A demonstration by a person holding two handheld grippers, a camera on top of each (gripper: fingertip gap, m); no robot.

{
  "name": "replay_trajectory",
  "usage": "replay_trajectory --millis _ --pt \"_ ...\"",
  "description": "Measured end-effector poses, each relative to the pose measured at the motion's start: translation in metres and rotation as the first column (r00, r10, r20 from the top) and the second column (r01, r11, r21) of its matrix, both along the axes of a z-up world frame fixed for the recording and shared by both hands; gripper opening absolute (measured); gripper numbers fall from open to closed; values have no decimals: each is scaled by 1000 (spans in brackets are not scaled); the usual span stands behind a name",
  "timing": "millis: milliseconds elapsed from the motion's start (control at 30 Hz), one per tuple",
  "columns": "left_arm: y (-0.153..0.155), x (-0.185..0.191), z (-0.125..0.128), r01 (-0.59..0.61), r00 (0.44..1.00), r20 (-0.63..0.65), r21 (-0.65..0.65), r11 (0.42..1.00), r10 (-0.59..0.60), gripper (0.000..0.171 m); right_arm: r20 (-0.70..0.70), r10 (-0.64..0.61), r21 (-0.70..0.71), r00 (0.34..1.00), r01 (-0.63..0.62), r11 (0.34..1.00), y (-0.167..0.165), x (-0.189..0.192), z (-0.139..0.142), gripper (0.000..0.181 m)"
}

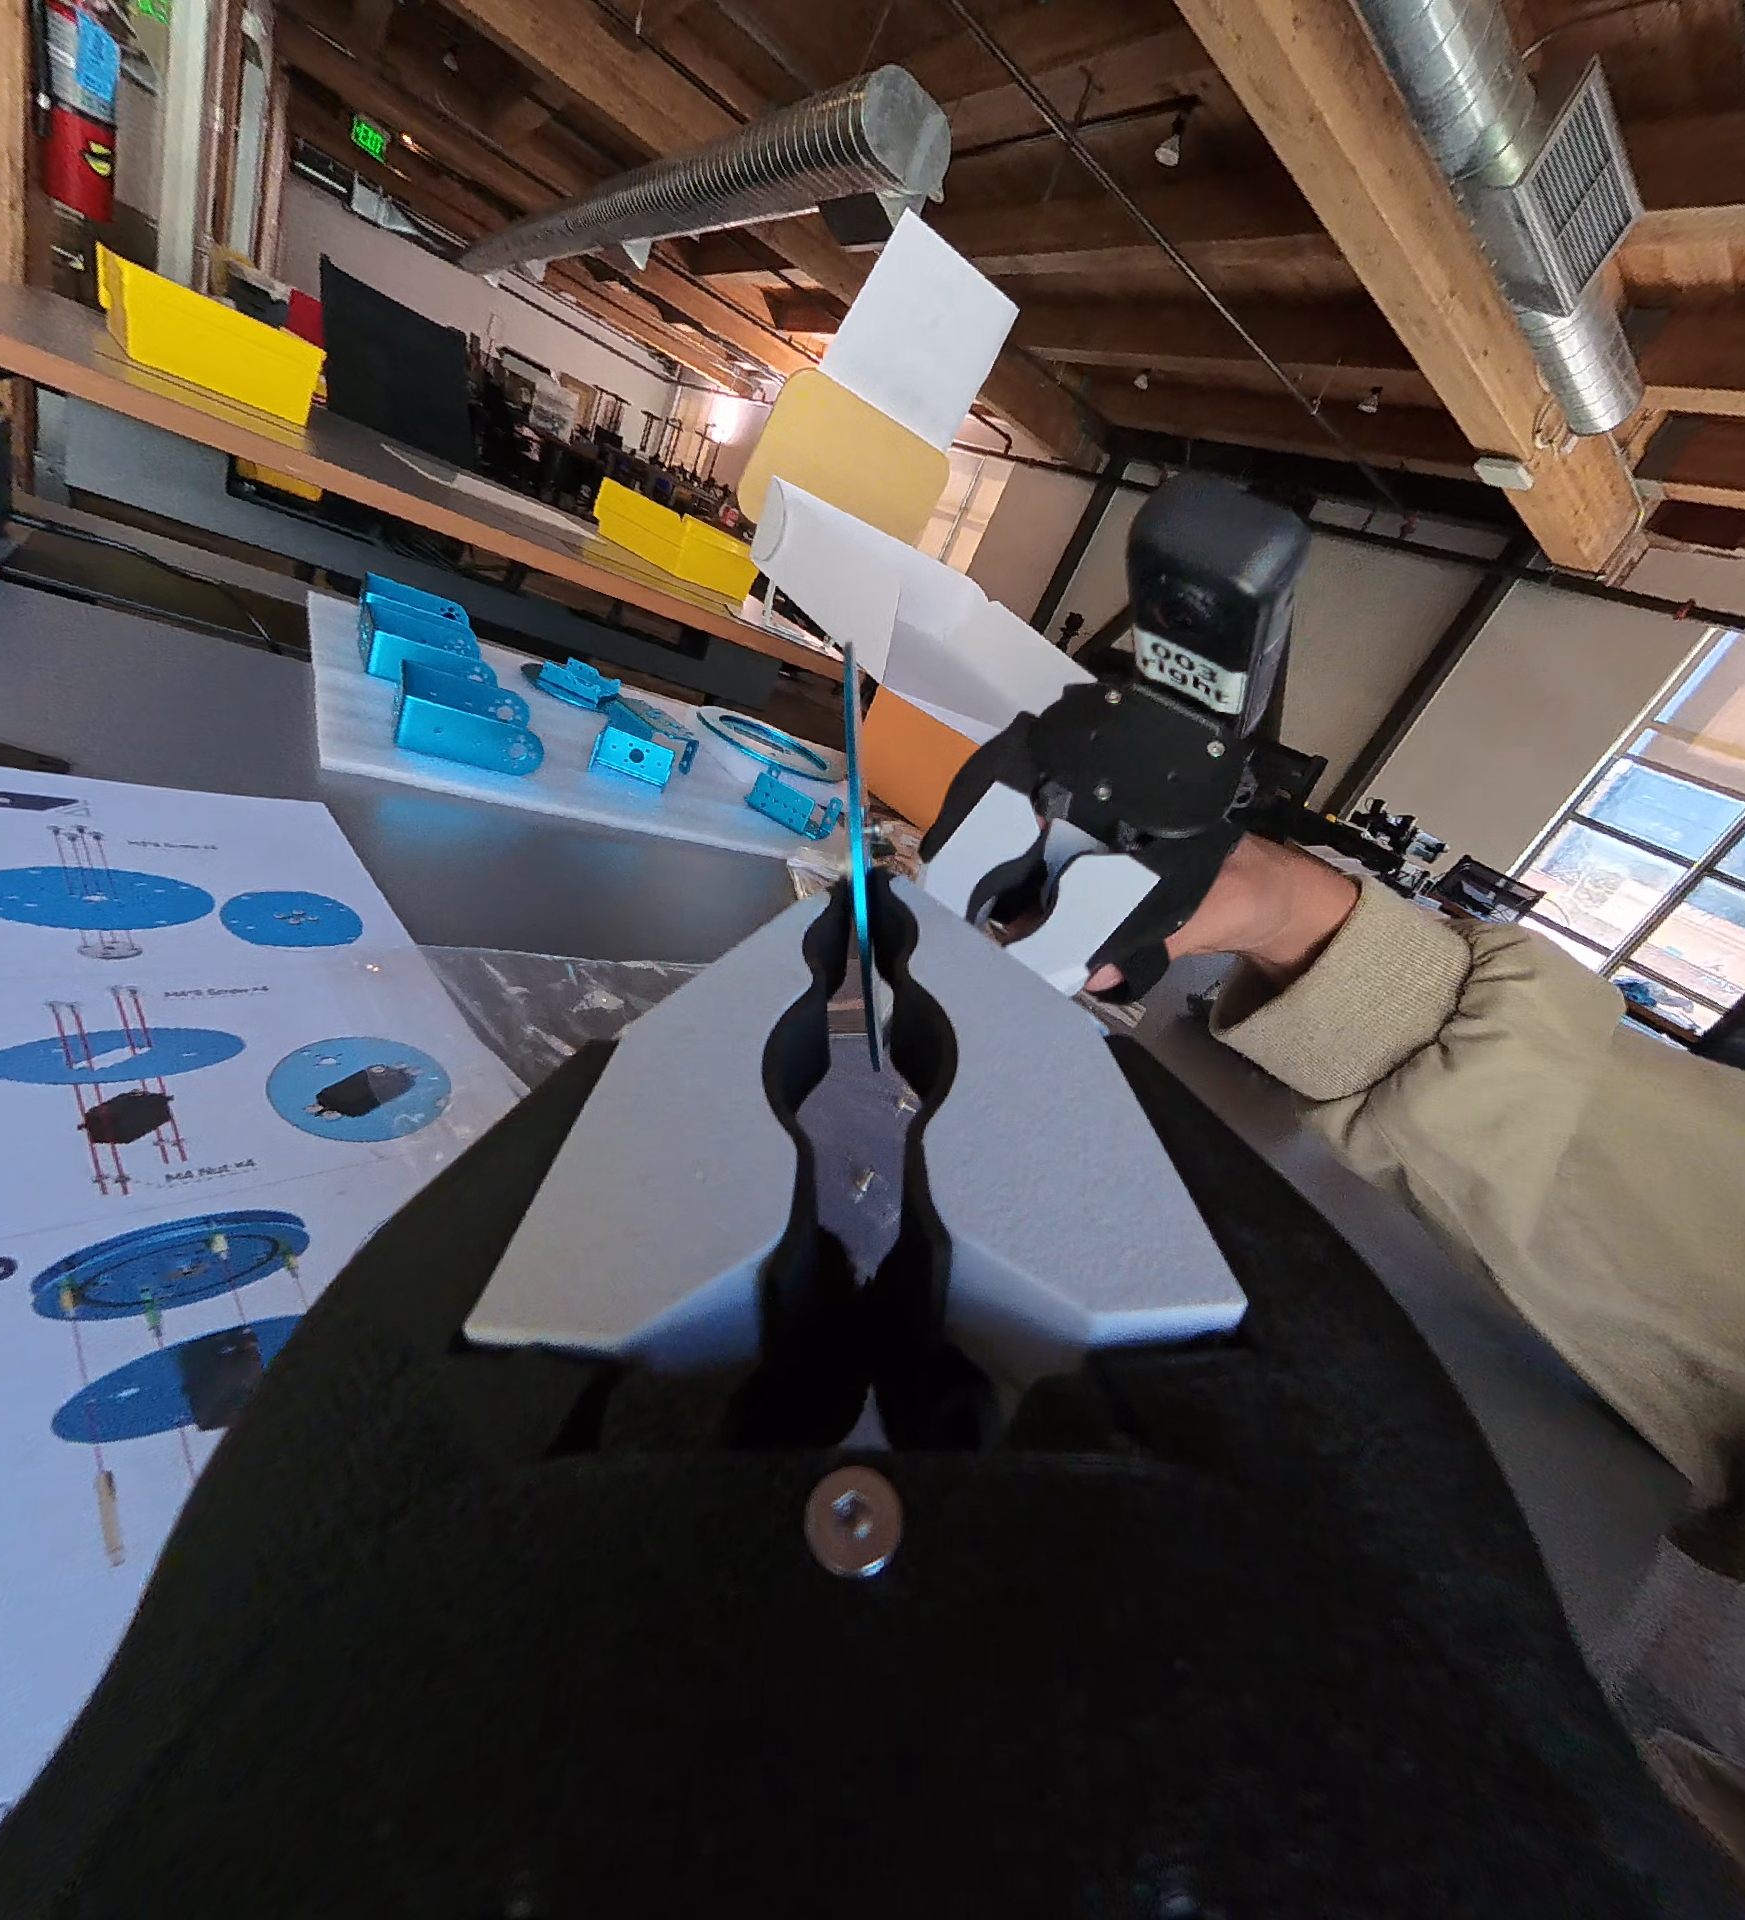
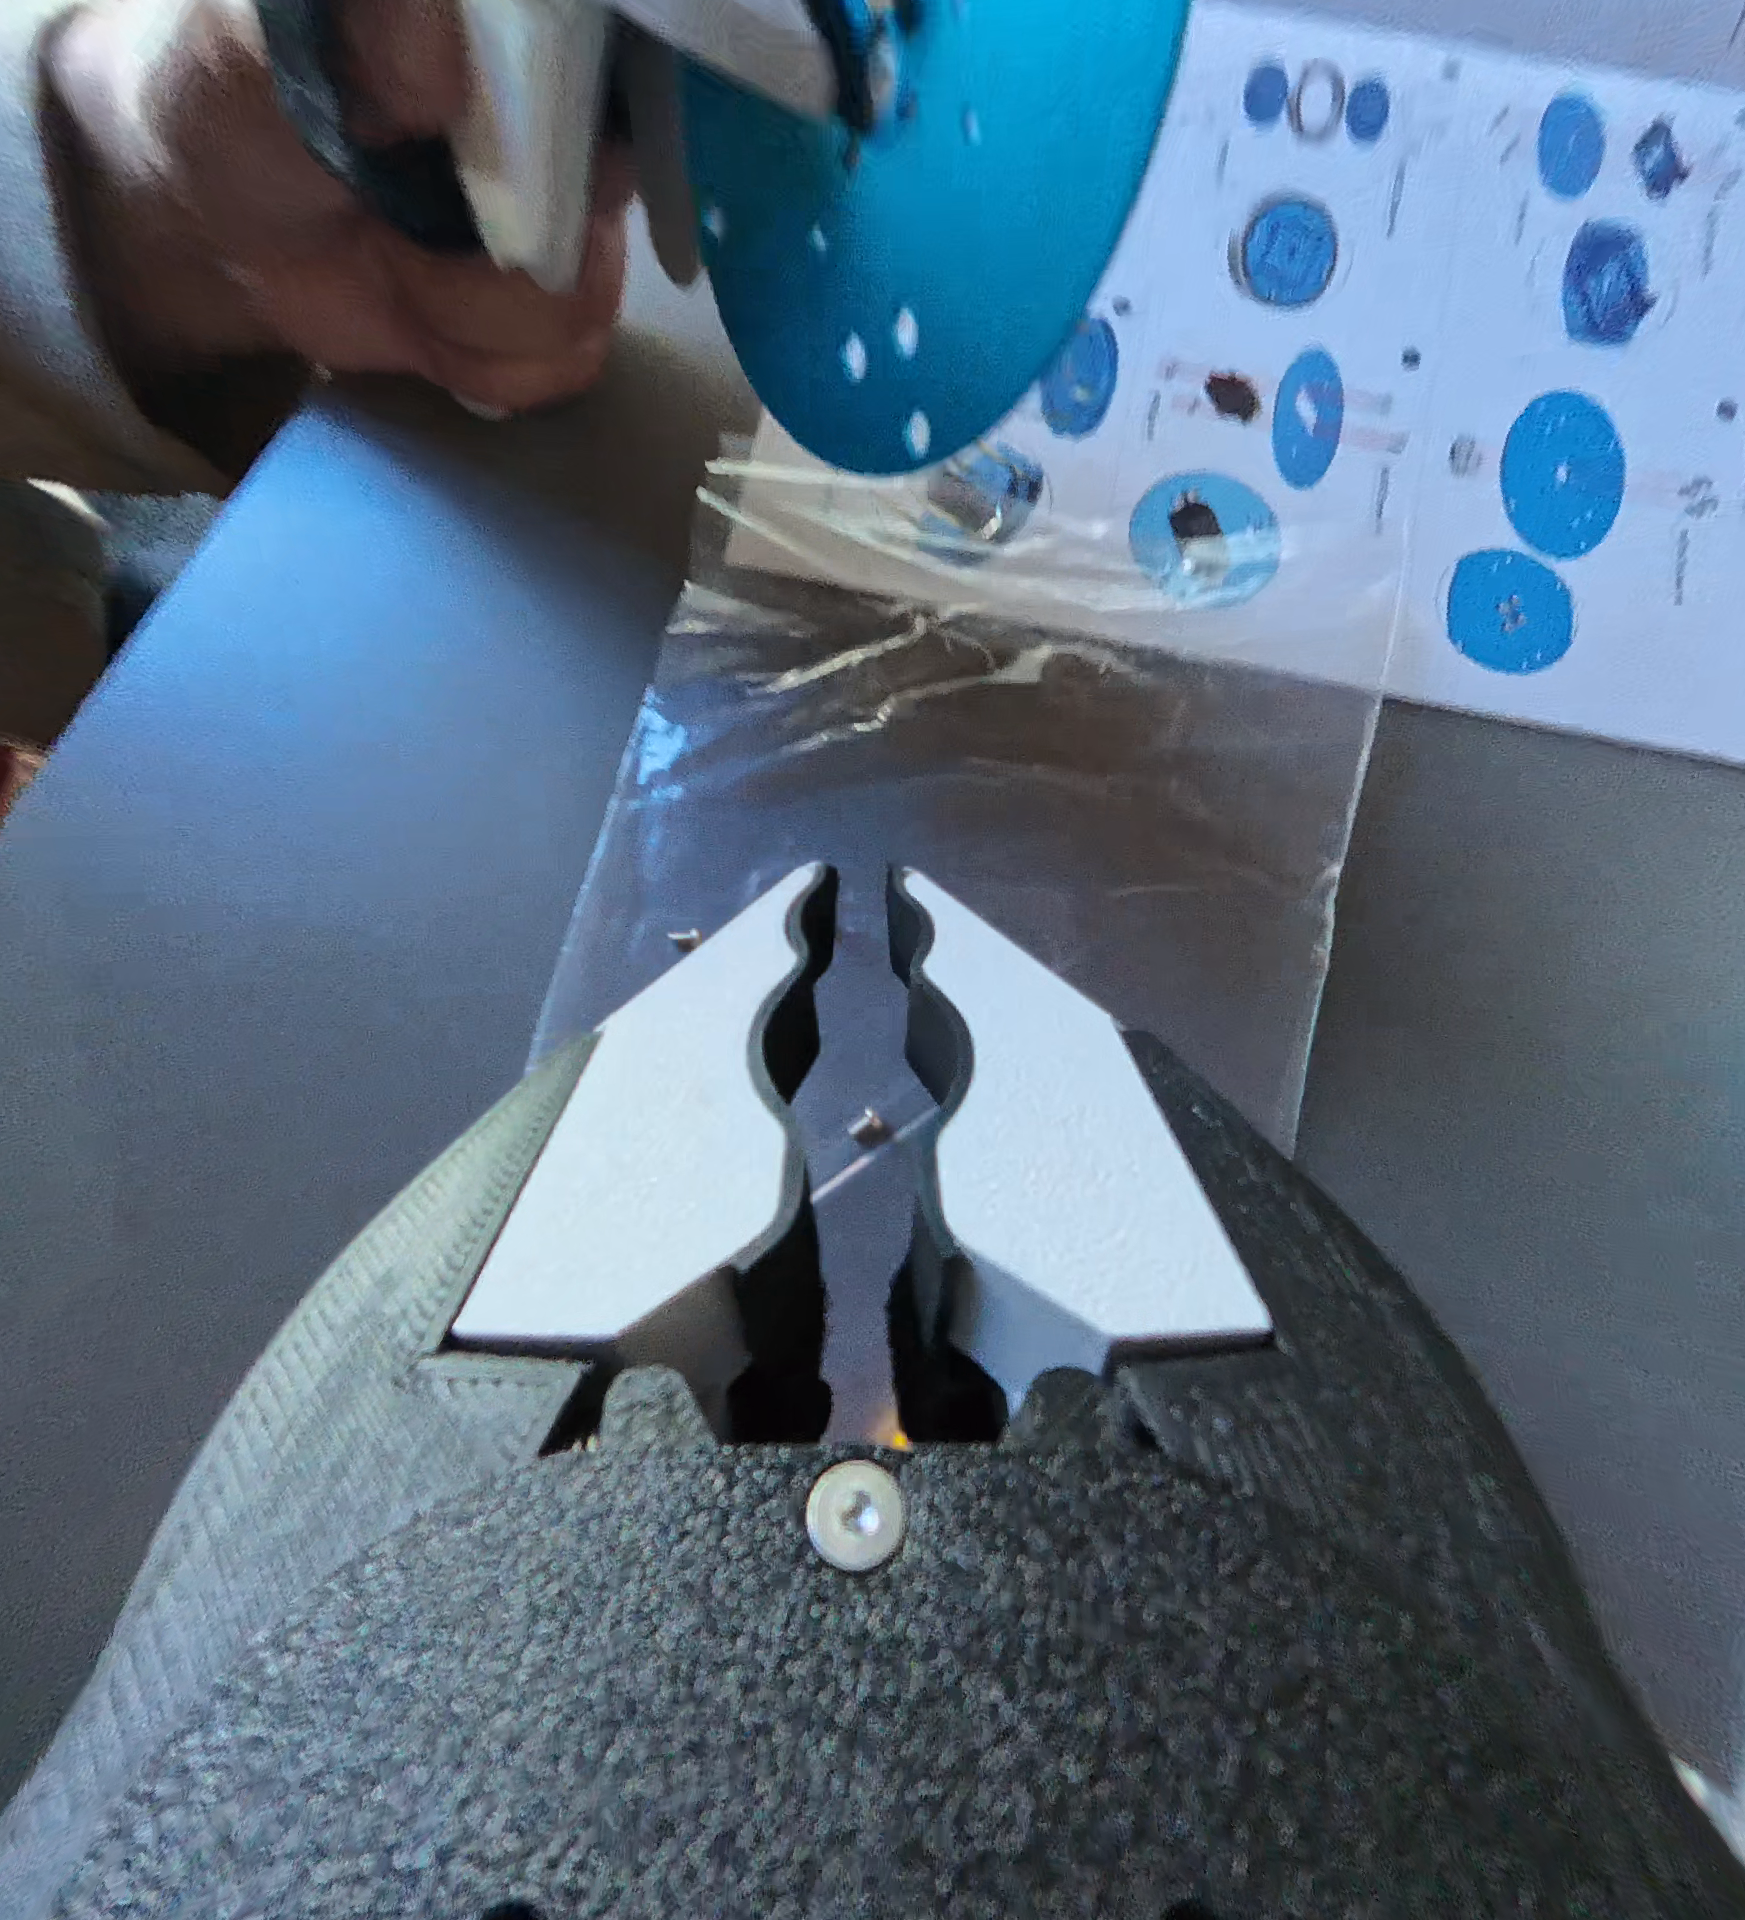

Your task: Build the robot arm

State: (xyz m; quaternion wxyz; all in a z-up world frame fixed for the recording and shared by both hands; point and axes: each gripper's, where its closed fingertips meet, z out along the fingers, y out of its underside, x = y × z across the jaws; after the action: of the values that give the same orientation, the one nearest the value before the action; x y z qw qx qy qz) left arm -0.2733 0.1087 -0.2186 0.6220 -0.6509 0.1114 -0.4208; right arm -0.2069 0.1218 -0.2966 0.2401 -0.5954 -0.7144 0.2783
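Note:
My left gripper (image 1: 863,909) is shut on a thin blue metal disc (image 1: 860,790) and holds it upright, edge-on, above the dark table (image 1: 556,873). The disc shows face-on with small holes in the right wrist view (image 2: 899,260). A small silver fastener sticks out of it near the fingertips. My right gripper (image 2: 863,883) is empty, its jaws a narrow gap apart, just above a clear plastic bag (image 2: 1003,779). A small screw (image 2: 863,1124) lies below the gap and another (image 2: 681,938) by the left finger. The right gripper also shows in the left wrist view (image 1: 1055,945), pointing down.
A printed assembly sheet (image 1: 120,1039) lies left of the bag. A white foam pad (image 1: 369,748) with several blue metal brackets (image 1: 452,686) lies farther back. An open cardboard box (image 1: 909,748) stands behind the disc. Yellow bins (image 1: 203,343) sit on a far bench. A nut (image 2: 982,494) lies in the bag. Tip to tip, the grippers are about 10 cm apart.

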Motion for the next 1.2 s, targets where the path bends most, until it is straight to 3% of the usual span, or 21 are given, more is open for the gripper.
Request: replay_trajectory --millis 67,167,333,500,800,1067,1133,1200 --pt "0 -3 1 -6 1000 14 3 1000 6 3 70 -43 14 997 42 999 2 3 -6 8" --pt "-1 -6 4 -9 999 39 11 1000 9 3 176 -201 106 964 184 977 17 24 -14 8" --pt "-1 -3 2 3 1000 19 8 1000 -3 3 36 -351 23 936 351 936 7 37 -9 7" --pt "2 3 -3 9 1000 -29 -11 1000 -9 3 214 -449 48 867 450 892 12 50 -19 11" --pt "2 6 -6 1 998 -61 -16 1000 -2 3 503 -489 2 712 565 825 20 55 -38 15" --pt "2 3 -5 -23 998 -64 -6 1000 23 3 499 -463 -10 732 539 842 9 46 -31 15" --pt "1 3 -4 -31 998 -63 -3 1000 30 3 473 -442 4 762 500 866 9 40 -27 13" --pt "4 4 -7 -36 997 -72 -25 999 34 3 489 -362 59 794 384 922 11 43 -28 18"
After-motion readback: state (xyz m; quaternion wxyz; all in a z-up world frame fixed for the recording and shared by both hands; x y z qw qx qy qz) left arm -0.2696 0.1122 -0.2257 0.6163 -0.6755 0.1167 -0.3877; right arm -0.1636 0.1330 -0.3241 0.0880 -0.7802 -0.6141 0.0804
